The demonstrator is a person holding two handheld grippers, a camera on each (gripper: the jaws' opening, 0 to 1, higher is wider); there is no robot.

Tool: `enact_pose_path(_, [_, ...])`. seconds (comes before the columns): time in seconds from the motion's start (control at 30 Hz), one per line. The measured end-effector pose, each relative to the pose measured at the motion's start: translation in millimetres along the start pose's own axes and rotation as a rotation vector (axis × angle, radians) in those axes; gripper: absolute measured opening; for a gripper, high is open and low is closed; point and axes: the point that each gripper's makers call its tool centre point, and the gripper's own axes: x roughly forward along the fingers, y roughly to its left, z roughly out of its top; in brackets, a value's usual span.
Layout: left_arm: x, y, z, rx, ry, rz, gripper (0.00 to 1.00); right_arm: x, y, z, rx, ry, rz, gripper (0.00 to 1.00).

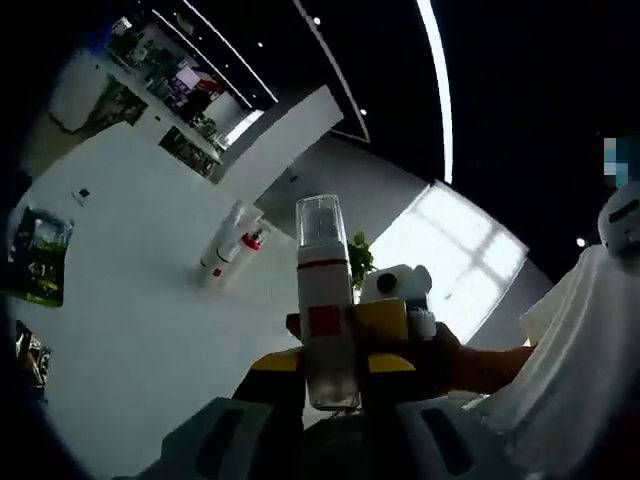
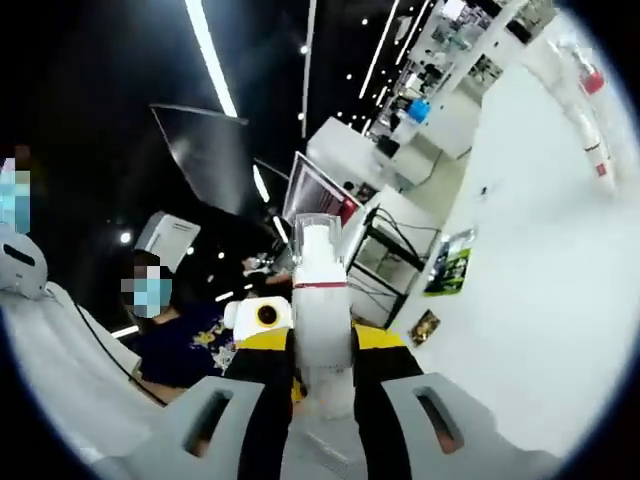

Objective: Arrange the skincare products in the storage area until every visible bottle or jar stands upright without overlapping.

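Note:
A white pump bottle (image 1: 323, 290) with a clear cap and a red band is held up in the air between the two grippers, which face each other. My left gripper (image 1: 330, 372) is shut on its lower part, with black, yellow-tipped fingers on both sides. In the left gripper view the right gripper (image 1: 388, 322) sits just behind the bottle, with a hand (image 1: 480, 362) on it. In the right gripper view the same bottle (image 2: 322, 300) stands between the fingers of my right gripper (image 2: 320, 355), which is shut on it. Two more white bottles (image 1: 232, 245) lie on the white table (image 1: 130, 330), one with a red cap.
The lying bottles (image 2: 592, 95) show far off on the table (image 2: 560, 300) in the right gripper view. Printed leaflets (image 1: 40, 255) lie at the table's edge. A person in a white garment (image 1: 590, 350) stands close by. A seated person (image 2: 180, 345) and shelving (image 2: 385, 255) are beyond the table.

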Motion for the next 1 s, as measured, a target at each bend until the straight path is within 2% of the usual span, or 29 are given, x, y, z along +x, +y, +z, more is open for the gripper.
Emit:
enact_pose_path(0.03, [0,2.4,-0.4,0.019,0.001,0.019,0.2,1,-3,-0.3,-0.018,0.005,-0.028,0.22])
enact_pose_path(0.07, [1,7.9,-2.8,0.072,0.015,0.076,0.2,1,-5,-1.1,-0.038,0.014,-0.048,0.23])
enact_pose_path(0.17, [2,18.0,-10.0,0.162,0.06,0.178,0.2,2,-8,-0.8,-0.037,0.019,-0.099,0.27])
enact_pose_path(0.23, [2,26.5,-17.1,0.237,0.108,0.256,0.2,-1,-18,8.7,-0.027,-0.016,-0.16,0.26])
enact_pose_path(0.27, [2,28.0,-19.5,0.259,0.123,0.271,0.2,-2,-22,12.0,-0.014,-0.031,-0.175,0.25])
enact_pose_path(0.33, [4,28.5,-22.2,0.314,0.143,0.292,0.2,-2,-28,9.4,0.019,-0.01,-0.201,0.22])
enact_pose_path(0.37, [5,29.2,-24.7,0.341,0.16,0.301,0.2,0,-30,6.9,0.01,0.003,-0.203,0.2])
enact_pose_path(0.43, [4,32.7,-27.5,0.355,0.178,0.327,0.2,0,-33,4.0,0.023,0.017,-0.204,0.2])
enact_pose_path(0.47, [5,30.7,-27.7,0.345,0.172,0.305,0.2,-2,-32,3.8,-0.01,0.024,-0.192,0.19])
enact_pose_path(0.53, [6,26.4,-24.8,0.32,0.147,0.261,0.21,-4,-31,5.9,-0.009,0.023,-0.177,0.19])
enact_pose_path(0.57, [8,22.8,-24.3,0.297,0.139,0.224,0.21,-6,-29,7.7,-0.005,0.023,-0.151,0.19])
enact_pose_path(0.6, [8,19.2,-25.4,0.241,0.143,0.184,0.21,-7,-28,7.0,-0.008,0.04,-0.134,0.18])
enact_pose_path(0.67, [9,13.1,-26.8,0.195,0.146,0.12,0.23,-9,-17,5.8,-0.004,0.077,-0.05,0.18])
enact_pose_path(0.7, [10,4.7,-29.4,0.132,0.157,0.046,0.24,-9,-7,5.5,-0.016,0.098,0.012,0.18])
enact_pose_path(0.73, [11,-0.2,-29.6,0.091,0.157,0.01,0.27,-9,-2,6.6,-0.025,0.1,0.037,0.18])
enact_pose_path(0.8, [11,-8.1,-31.7,0.083,0.164,-0.043,0.31,-10,19,4.7,0.007,0.135,0.159,0.18])
enact_pose_path(0.83, [12,-15.4,-31.9,0.06,0.162,-0.077,0.3,-10,19,5.0,-0.034,0.14,0.162,0.18])
enact_pose_path(0.87, [11,-20.1,-33.7,0.052,0.173,-0.107,0.28,-11,22,2.6,-0.039,0.162,0.178,0.18])
enact_pose_path(0.9, [11,-21.0,-35.4,0.069,0.181,-0.116,0.28,-11,26,1.0,-0.035,0.173,0.205,0.18])
enact_pose_path(0.93, [10,-20.6,-35.4,0.071,0.181,-0.11,0.28,-9,23,1.5,-0.039,0.166,0.178,0.18])
enact_pose_path(1.0, [9,-16.0,-34.5,0.069,0.182,-0.085,0.27,-8,23,0.4,-0.062,0.163,0.177,0.19])
